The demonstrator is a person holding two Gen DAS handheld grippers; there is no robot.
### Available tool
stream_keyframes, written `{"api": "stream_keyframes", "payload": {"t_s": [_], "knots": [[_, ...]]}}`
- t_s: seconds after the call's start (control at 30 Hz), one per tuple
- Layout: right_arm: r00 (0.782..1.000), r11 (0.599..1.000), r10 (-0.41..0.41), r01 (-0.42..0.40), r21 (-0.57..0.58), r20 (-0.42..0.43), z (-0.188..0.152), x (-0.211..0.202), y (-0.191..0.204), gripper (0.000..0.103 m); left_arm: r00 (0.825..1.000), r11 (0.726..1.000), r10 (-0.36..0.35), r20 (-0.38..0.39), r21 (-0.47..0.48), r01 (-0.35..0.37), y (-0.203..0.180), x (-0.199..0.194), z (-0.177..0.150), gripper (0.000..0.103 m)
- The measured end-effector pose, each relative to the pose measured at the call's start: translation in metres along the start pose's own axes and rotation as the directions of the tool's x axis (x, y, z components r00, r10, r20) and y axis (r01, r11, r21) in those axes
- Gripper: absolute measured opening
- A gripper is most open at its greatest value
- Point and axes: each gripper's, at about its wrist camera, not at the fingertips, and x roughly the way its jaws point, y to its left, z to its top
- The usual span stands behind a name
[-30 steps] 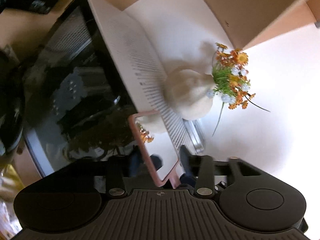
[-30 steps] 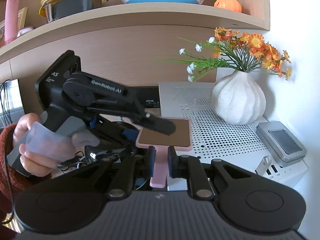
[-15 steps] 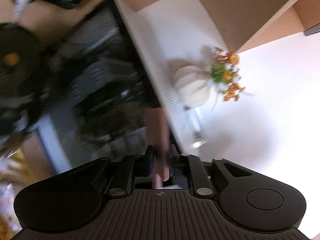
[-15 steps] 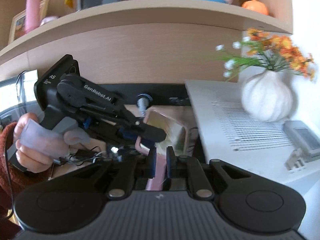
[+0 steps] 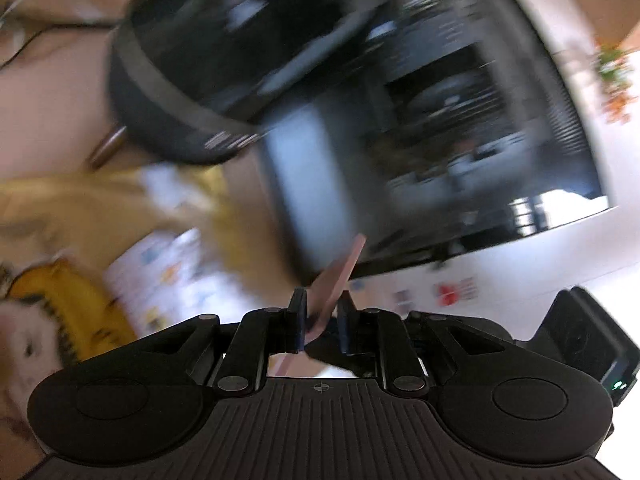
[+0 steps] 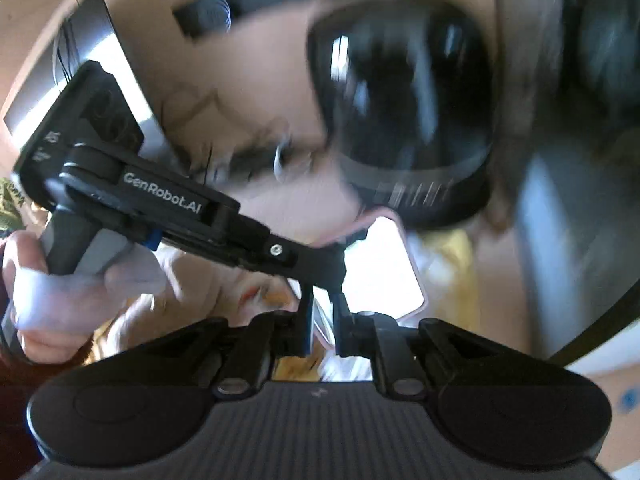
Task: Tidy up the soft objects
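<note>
A pink-framed hand mirror is held by both grippers, its glass glaring white. My right gripper is shut on the mirror's lower part. A hand holds the left gripper, which clamps the mirror's left edge. In the left wrist view the mirror shows edge-on, tilted right, between the fingers of my left gripper. A yellow soft toy lies blurred at the lower left. Both views are smeared by motion.
A round black object sits on the tan desk, also seen ahead in the right wrist view. A dark glass-sided case stands to the right, with orange flowers beyond it. Yellow cloth lies below the mirror.
Both grippers have swung with the mirror away from the white case and vase, down toward the desk. The black round object and yellow soft things have come into view.
</note>
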Motion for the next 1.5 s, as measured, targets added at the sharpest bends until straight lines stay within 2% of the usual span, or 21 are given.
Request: {"api": "stream_keyframes", "payload": {"t_s": [0.13,0.23,0.33,0.37,0.4,0.43,0.47,0.53,0.63,0.73,0.83,0.97,1.03,1.07,1.1,1.13,1.23,1.33,1.4,1.5], "knots": [[0.996,1.0,0.009,-0.006,0.031,-0.091,-0.023,0.048,-0.002,0.012,0.996,0.995,0.074,-0.044,-0.065,-0.077,0.04,0.025,-0.016,0.017],[0.988,0.996,0.018,-0.005,0.084,-0.152,-0.041,0.075,-0.005,0.012,0.992,0.984,0.093,-0.081,-0.145,-0.105,0.07,0.03,-0.024,0.017],[0.985,0.996,-0.019,0.034,0.086,-0.174,-0.05,0.081,-0.007,0.016,0.985,0.974,0.16,-0.06,-0.151,-0.167,0.081,0.02,-0.027,0.018],[0.986,0.995,-0.033,0.048,0.089,-0.166,-0.052,0.076,-0.008,0.02,0.981,0.971,0.187,-0.049,-0.142,-0.192,0.081,0.017,-0.028,0.021],[0.987,0.994,-0.044,0.059,0.092,-0.152,-0.054,0.068,-0.009,0.036,0.976,0.967,0.214,-0.038,-0.131,-0.217,0.081,0.013,-0.029,0.025],[0.99,0.993,-0.063,0.075,0.088,-0.129,-0.055,0.06,-0.01,0.051,0.97,0.963,0.24,-0.026,-0.121,-0.242,0.08,0.01,-0.03,0.036],[0.991,0.992,-0.095,0.102,0.074,-0.092,-0.056,0.051,-0.01,0.055,0.965,0.96,0.263,-0.016,-0.099,-0.263,0.078,0.007,-0.032,0.047],[0.987,0.986,-0.16,0.16,0.05,-0.022,-0.056,0.034,-0.011,0.061,0.944,0.943,0.331,0.0,-0.031,-0.331,0.07,0.006,-0.038,0.055],[0.968,0.967,-0.249,0.246,0.062,0.04,-0.052,0.024,-0.019,0.078,0.89,0.885,0.453,0.044,0.094,-0.455,0.051,0.007,-0.054,0.057],[0.95,0.948,-0.311,0.308,0.076,0.033,-0.053,0.04,-0.024,0.078,0.879,0.865,0.475,0.048,0.156,-0.476,0.043,0.01,-0.069,0.06],[0.93,0.928,-0.368,0.366,0.074,0.015,-0.053,0.061,-0.028,0.078,0.893,0.877,0.45,0.02,0.18,-0.446,0.045,0.013,-0.079,0.07],[0.891,0.89,-0.452,0.453,0.047,-0.039,-0.059,0.1,-0.03,0.078,0.911,0.901,0.41,-0.043,0.178,-0.397,0.06,0.022,-0.092,0.072],[0.885,0.883,-0.464,0.466,0.059,-0.051,-0.065,0.111,-0.03,0.077,0.916,0.908,0.396,-0.068,0.175,-0.38,0.067,0.024,-0.1,0.072],[0.887,0.884,-0.459,0.462,0.073,-0.051,-0.068,0.113,-0.03,0.076,0.917,0.912,0.392,-0.076,0.168,-0.375,0.07,0.025,-0.103,0.073],[0.893,0.888,-0.447,0.45,0.091,-0.047,-0.071,0.115,-0.03,0.064,0.918,0.915,0.387,-0.085,0.16,-0.371,0.074,0.026,-0.106,0.073],[0.9,0.894,-0.433,0.436,0.108,-0.045,-0.073,0.115,-0.031,0.044,0.919,0.918,0.383,-0.093,0.152,-0.367,0.078,0.027,-0.109,0.074],[0.914,0.905,-0.404,0.406,0.129,-0.038,-0.075,0.11,-0.029,0.023,0.924,0.929,0.366,-0.108,0.104,-0.356,0.084,0.023,-0.118,0.075],[0.935,0.929,-0.355,0.351,0.119,0.008,-0.071,0.096,-0.02,0.021,0.928,0.93,0.364,-0.081,0.078,-0.358,0.079,0.013,-0.125,0.075],[0.954,0.951,-0.296,0.289,0.105,0.049,-0.069,0.085,-0.013,0.021,0.912,0.911,0.41,-0.026,0.069,-0.407,0.068,0.002,-0.134,0.079],[0.979,0.981,-0.193,0.191,0.042,0.063,-0.07,0.077,-0.003,0.023,0.875,0.874,0.481,0.061,0.051,-0.484,0.05,-0.015,-0.148,0.091]]}}
